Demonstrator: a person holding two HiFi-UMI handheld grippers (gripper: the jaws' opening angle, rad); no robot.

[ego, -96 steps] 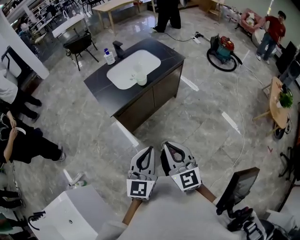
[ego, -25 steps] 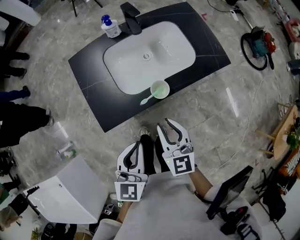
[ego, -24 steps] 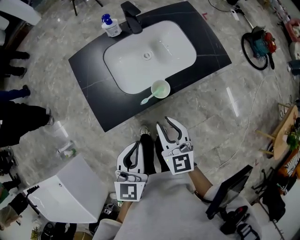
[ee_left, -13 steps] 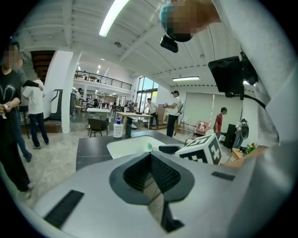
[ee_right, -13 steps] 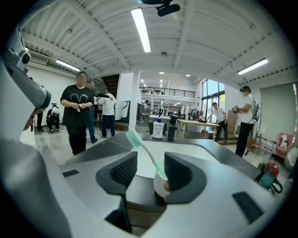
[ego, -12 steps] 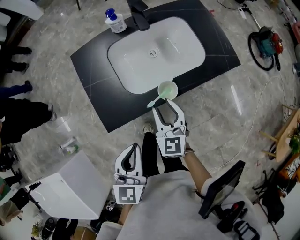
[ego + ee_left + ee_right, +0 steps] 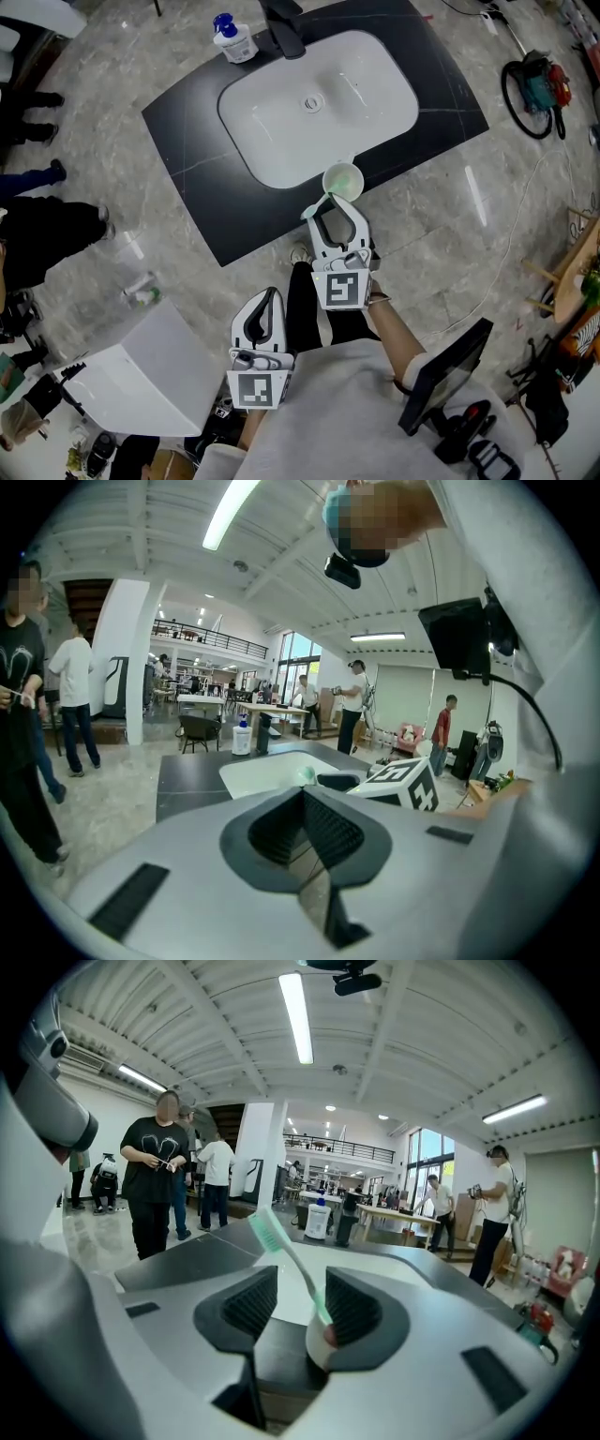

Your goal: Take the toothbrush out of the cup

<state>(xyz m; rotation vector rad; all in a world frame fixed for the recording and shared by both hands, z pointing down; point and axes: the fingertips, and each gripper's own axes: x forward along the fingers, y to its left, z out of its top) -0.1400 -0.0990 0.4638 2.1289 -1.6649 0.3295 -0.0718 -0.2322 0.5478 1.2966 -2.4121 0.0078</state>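
A pale green cup stands on the black counter at the front rim of the white sink. My right gripper reaches up to it from below; its jaws stand open on either side of the toothbrush. In the right gripper view the green toothbrush leans up and to the left out of the cup, between the pads without touching them. My left gripper hangs back near my body, shut and empty. In the left gripper view the cup shows far ahead.
A soap bottle and a black faucet stand at the sink's far side. A white box sits on the floor at lower left, a monitor at lower right, a vacuum cleaner at right. People stand at the left.
My right gripper has reached forward from beside the left one to the cup, and its jaws have spread around the toothbrush. The left gripper stayed back.
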